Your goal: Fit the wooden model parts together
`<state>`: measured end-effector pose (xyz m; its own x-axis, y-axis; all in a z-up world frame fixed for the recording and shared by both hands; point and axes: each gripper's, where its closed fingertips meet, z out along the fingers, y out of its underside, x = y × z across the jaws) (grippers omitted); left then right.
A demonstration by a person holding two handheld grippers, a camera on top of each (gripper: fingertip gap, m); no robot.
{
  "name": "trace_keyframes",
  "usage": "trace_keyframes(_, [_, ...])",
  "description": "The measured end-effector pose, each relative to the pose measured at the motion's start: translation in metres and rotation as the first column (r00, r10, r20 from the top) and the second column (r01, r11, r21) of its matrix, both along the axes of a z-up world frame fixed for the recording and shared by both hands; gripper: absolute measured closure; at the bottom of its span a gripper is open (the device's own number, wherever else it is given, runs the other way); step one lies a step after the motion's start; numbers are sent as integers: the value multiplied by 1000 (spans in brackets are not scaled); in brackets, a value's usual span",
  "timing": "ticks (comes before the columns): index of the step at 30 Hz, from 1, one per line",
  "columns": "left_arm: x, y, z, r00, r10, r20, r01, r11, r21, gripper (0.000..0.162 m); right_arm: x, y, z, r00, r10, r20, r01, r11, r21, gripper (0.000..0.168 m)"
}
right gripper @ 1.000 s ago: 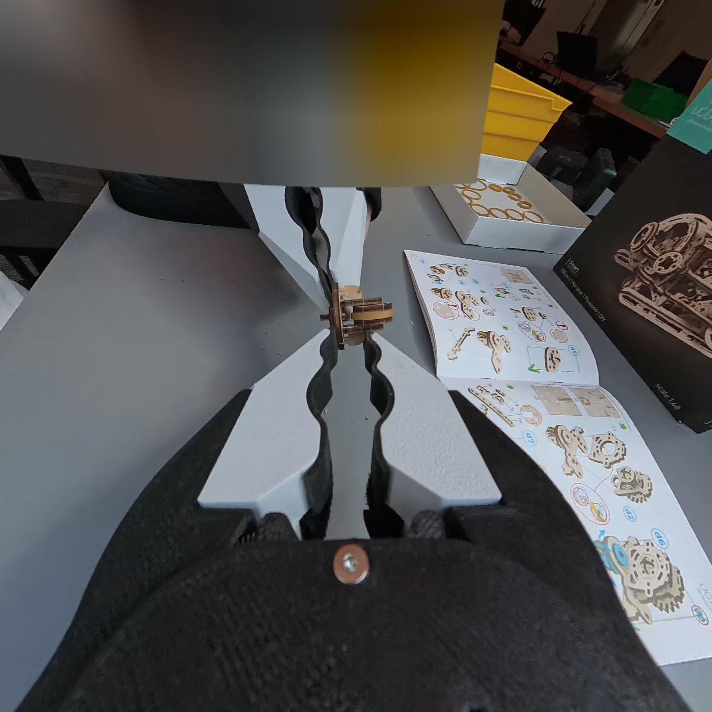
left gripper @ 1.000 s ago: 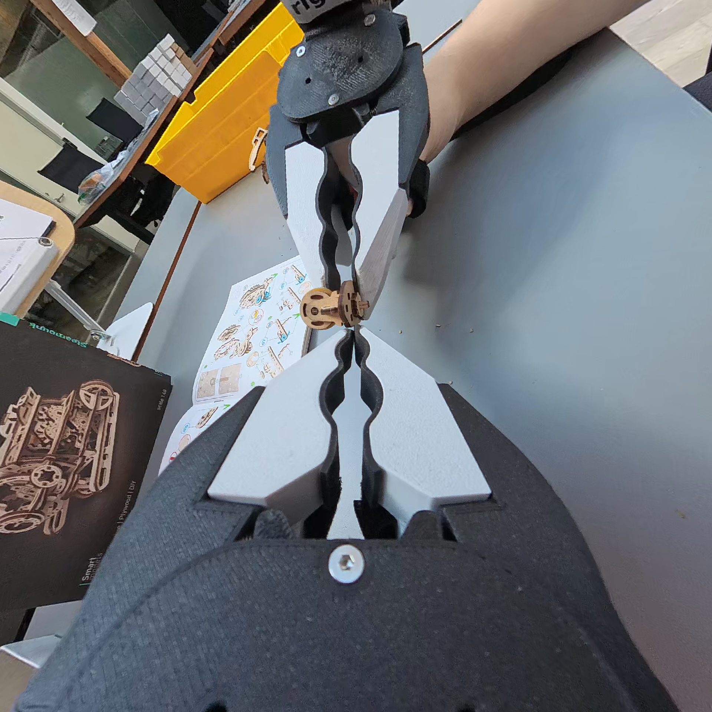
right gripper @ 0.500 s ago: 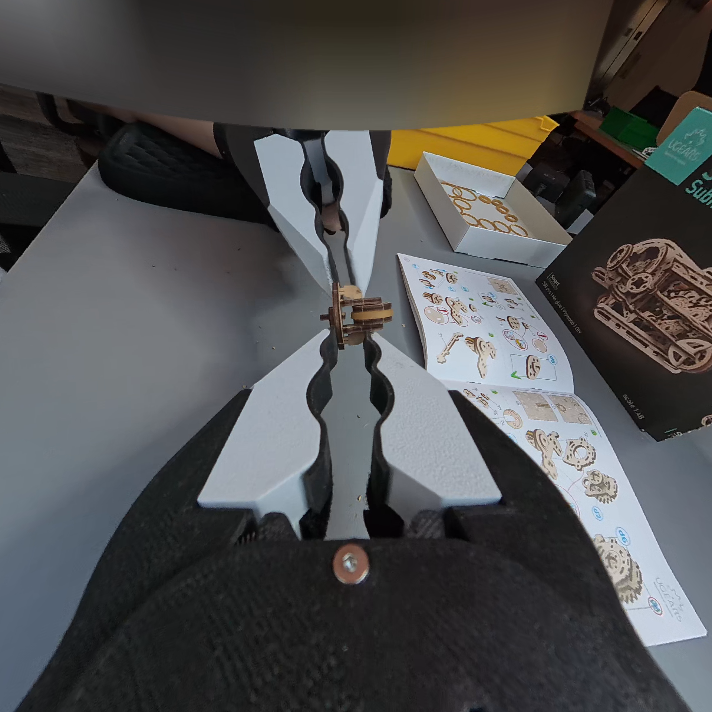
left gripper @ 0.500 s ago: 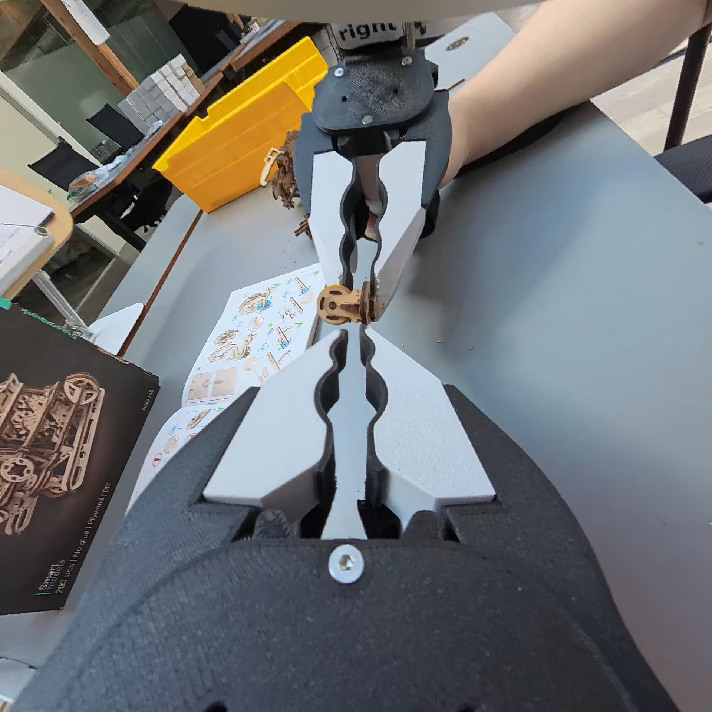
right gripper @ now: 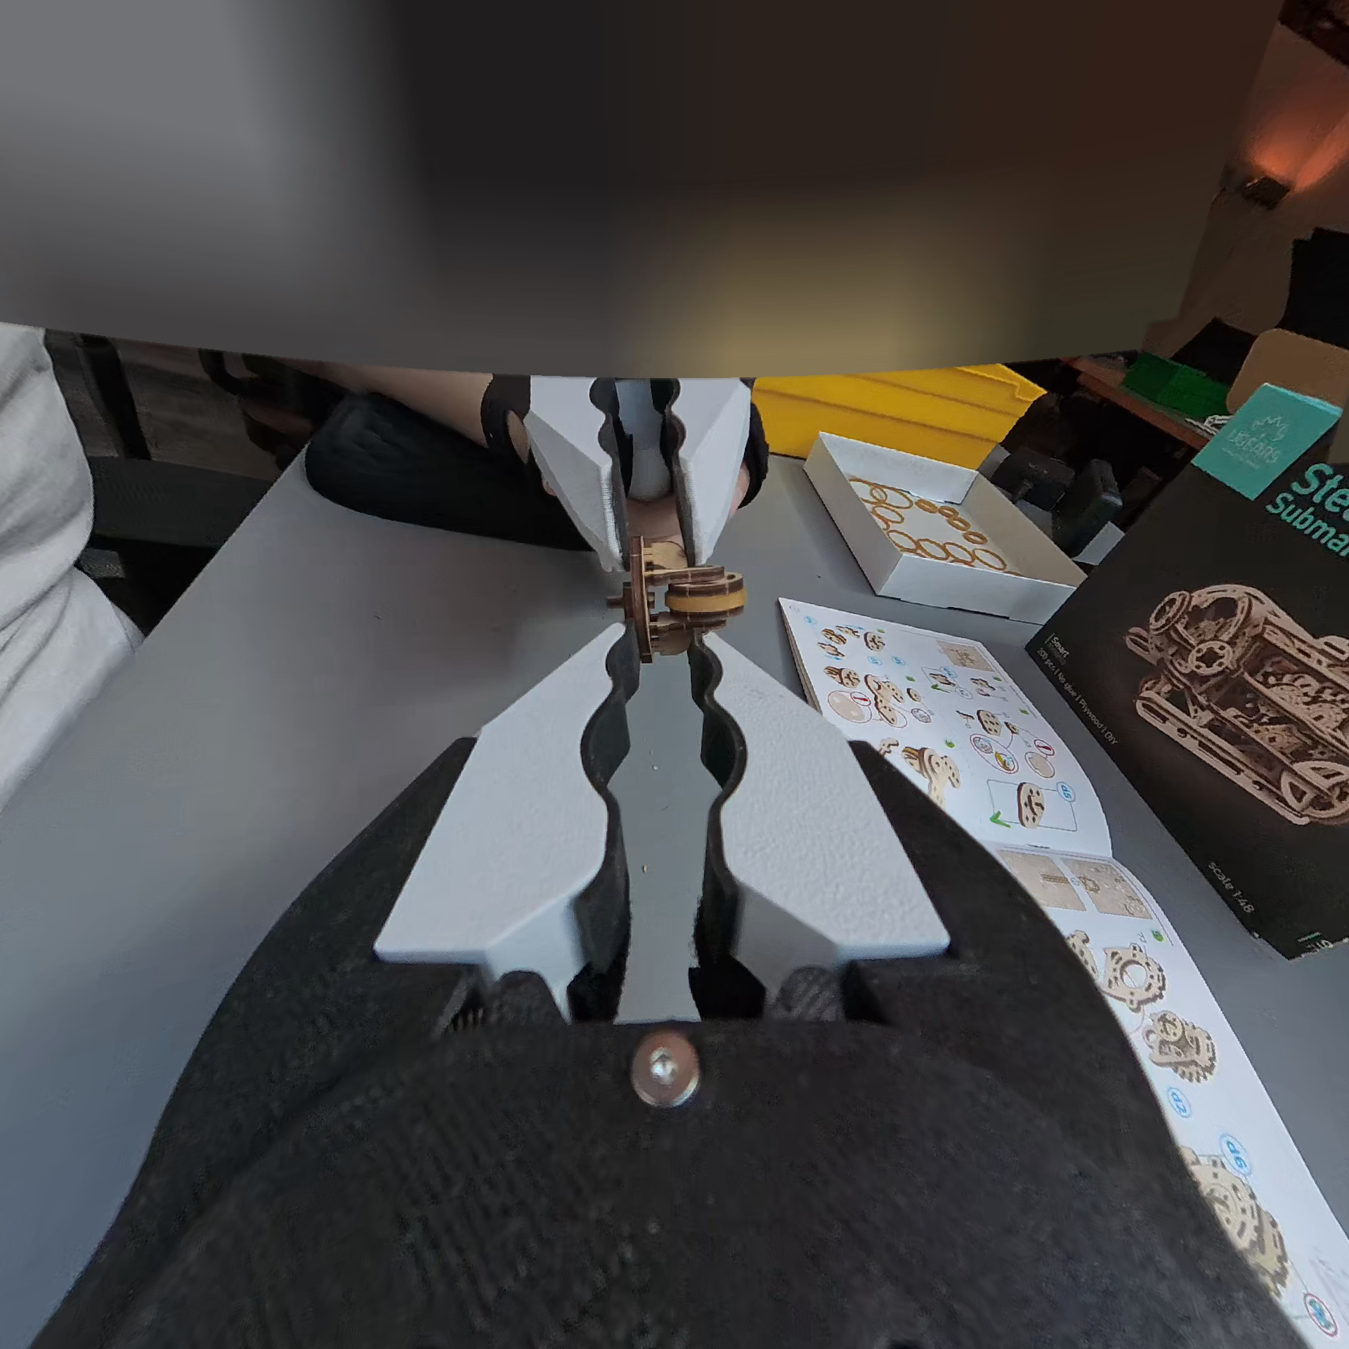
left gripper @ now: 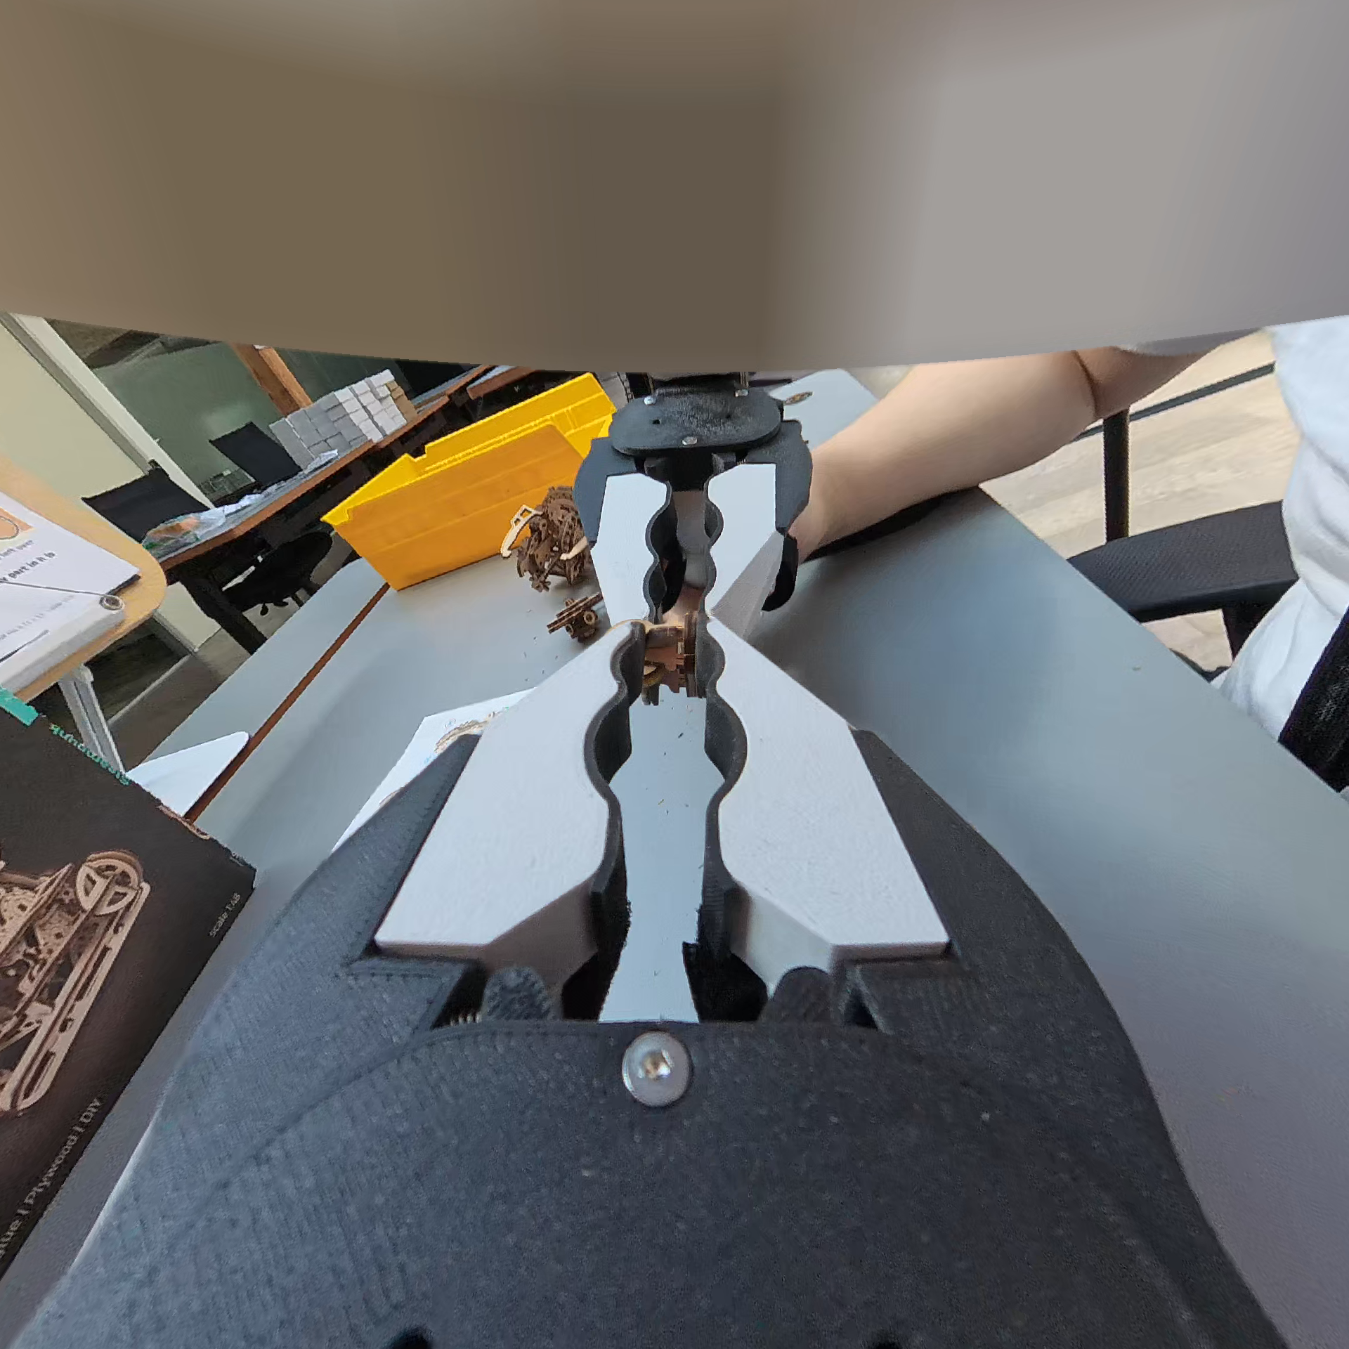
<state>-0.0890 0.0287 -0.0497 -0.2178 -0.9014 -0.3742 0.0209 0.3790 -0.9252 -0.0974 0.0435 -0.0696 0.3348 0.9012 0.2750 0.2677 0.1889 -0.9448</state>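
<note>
We list, largest first: the grey flat-topped desk (right gripper: 306,693); the black printed cardboard model box (right gripper: 1204,701) at its far side; the yellow plastic bin (left gripper: 467,482); the open white illustrated instruction booklet (right gripper: 942,730); the shallow white tray of wooden rings (right gripper: 942,540). Our left gripper (left gripper: 666,660) is clamped on the small round-disc plywood sub-assembly (right gripper: 675,606), held above the desk between both tools. Our right gripper (right gripper: 657,650) meets it from the opposite side, fingers closed to a narrow gap on the disc's edge. For a good fit we judge: keep the axes aligned, press straight, and avoid twisting the thin tabs.
</note>
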Motion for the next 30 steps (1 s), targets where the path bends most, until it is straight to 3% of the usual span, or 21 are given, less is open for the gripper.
trace_keyframes(11, [1,-9,19,996,2,95,0,1000,-28,150,-6,-8,17,997,24,-78,-24,1000,1,157])
trace_keyframes(24, [0,-11,17,1000,-13,-2,13,998,-67,152,-9,-12,15,994,51,-100,-57,996,-67,157])
trace_keyframes(30, [-3,-9,26,994,3,111,0,1000,-25,147,-7,-10,23,987,48,-153,-59,996,-67,156])
